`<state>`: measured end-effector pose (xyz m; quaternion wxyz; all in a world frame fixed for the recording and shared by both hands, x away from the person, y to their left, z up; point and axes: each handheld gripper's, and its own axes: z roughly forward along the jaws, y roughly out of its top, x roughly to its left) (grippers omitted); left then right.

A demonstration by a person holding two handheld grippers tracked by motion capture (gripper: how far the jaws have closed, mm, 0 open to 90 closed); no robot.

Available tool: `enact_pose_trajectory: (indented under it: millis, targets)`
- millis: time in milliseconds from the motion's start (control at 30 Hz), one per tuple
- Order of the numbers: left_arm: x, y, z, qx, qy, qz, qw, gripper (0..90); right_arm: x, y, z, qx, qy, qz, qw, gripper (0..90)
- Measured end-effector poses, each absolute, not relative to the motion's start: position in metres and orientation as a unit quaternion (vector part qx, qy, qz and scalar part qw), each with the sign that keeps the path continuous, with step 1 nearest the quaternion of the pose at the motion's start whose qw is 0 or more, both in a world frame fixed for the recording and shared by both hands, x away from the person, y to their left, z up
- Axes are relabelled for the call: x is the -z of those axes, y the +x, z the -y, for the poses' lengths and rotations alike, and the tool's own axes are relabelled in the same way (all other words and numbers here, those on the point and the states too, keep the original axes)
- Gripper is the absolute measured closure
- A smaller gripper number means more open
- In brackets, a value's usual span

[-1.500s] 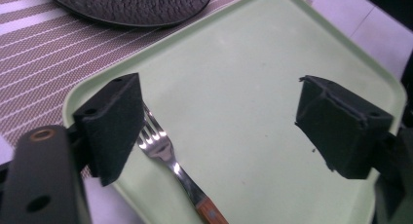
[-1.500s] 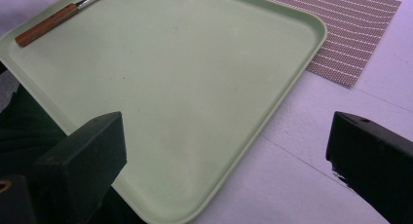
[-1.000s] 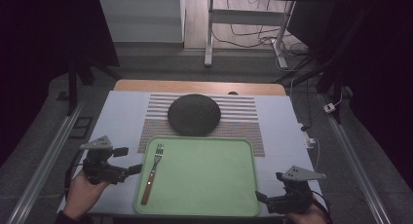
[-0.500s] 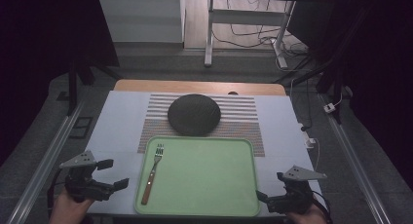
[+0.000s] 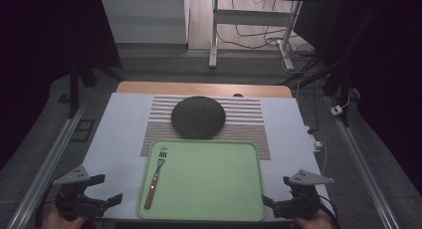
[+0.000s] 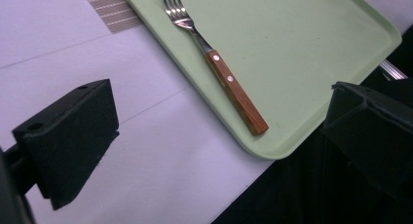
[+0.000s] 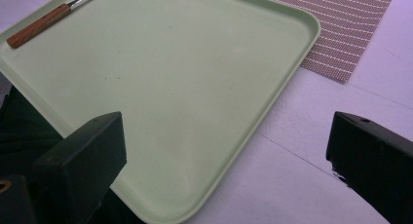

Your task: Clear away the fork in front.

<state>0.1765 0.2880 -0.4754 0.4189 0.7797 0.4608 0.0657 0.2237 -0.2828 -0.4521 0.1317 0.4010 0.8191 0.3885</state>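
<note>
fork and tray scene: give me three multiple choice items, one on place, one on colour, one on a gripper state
1. Where does the fork lie?
A. on the striped mat
B. on the tray's left part
C. on the dark round plate

2. What colour is the tray?
A. light green
B. red
C. black

3. How do the left gripper's jaws stand?
A. shut on the fork
B. shut on the tray's rim
C. open, holding nothing

Key: 1 B, the fork rests inside the tray near its left edge. 2 A, the high view shows it light green. 3 C, the left gripper view shows the jaws wide apart over the table.
</note>
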Motion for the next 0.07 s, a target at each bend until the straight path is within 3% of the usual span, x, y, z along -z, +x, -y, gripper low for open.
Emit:
enact_pose_trajectory:
  millis: [67]
  targets:
    - [0.4756,0.1775,-0.288,-0.063,0.776,-0.468,0.418,0.0,0.4526,0.2239,0.2825,-0.386,0.399,-0.821,0.133,1.0]
